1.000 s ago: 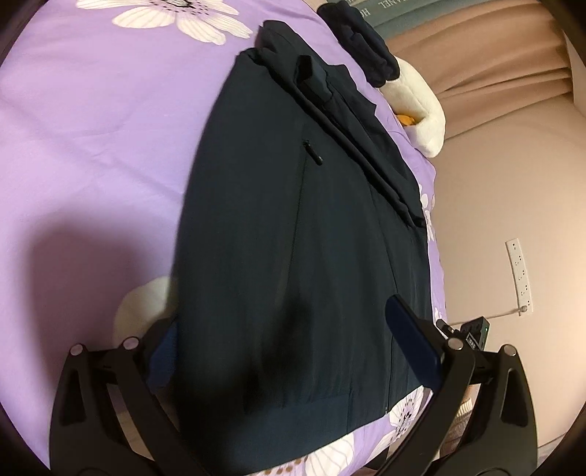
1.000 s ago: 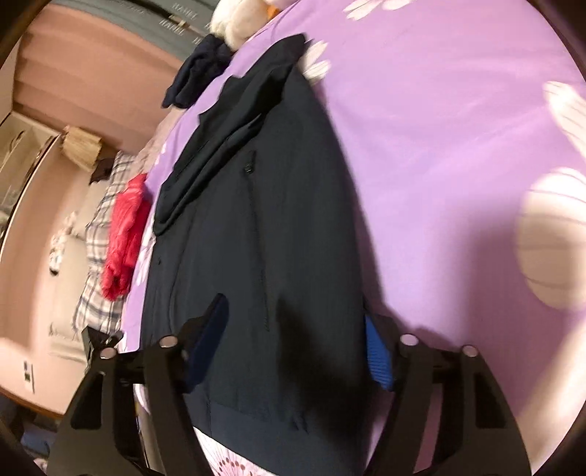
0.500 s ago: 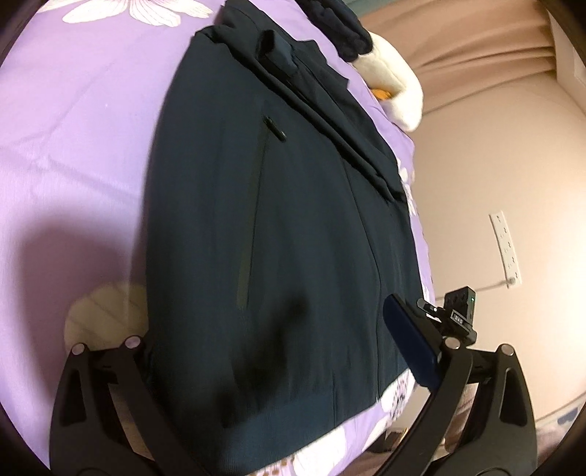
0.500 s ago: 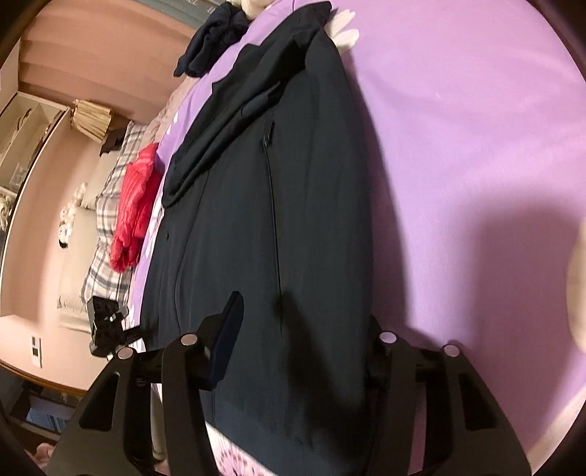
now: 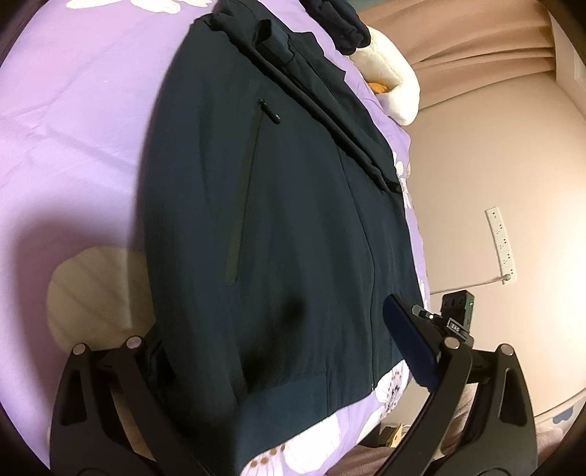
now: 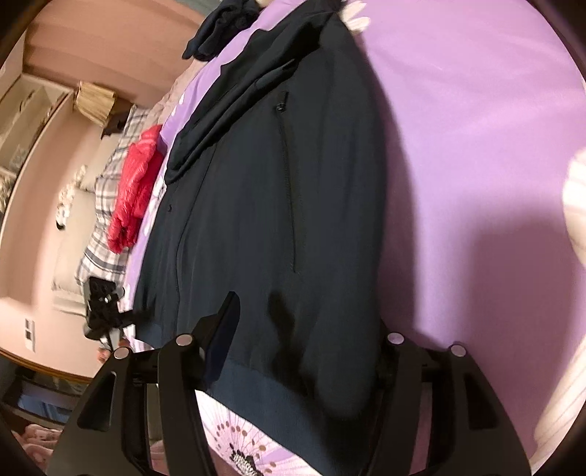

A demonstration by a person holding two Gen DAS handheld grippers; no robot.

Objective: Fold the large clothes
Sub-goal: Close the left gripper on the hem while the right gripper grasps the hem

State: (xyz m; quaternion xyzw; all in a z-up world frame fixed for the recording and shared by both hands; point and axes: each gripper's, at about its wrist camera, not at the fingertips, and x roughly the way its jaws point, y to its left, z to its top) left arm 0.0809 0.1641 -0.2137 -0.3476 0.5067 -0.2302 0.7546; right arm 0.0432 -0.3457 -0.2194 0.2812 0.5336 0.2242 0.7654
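Note:
A large dark navy zip jacket (image 5: 293,205) lies flat on a purple flowered bedspread (image 5: 73,110), hem toward me, sleeves folded across its upper part. It also shows in the right wrist view (image 6: 278,205). My left gripper (image 5: 282,351) is open, its jaws straddling the jacket just above the ribbed hem (image 5: 293,406); the left jaw sits at the jacket's side edge. My right gripper (image 6: 307,329) is open too, its jaws astride the jacket's hem end (image 6: 271,391) near the garment's right edge.
A second dark garment (image 5: 340,22) and a white plush toy (image 5: 395,84) lie at the bed's far end. A red jacket (image 6: 135,186) and a plaid cloth (image 6: 102,212) lie beside the bed. A wall power strip (image 5: 500,245) and a small black device (image 5: 457,311) are at right.
Both grippers have moved in lower and closer over the jacket's hem end; the jacket fills more of each view. Both stay open.

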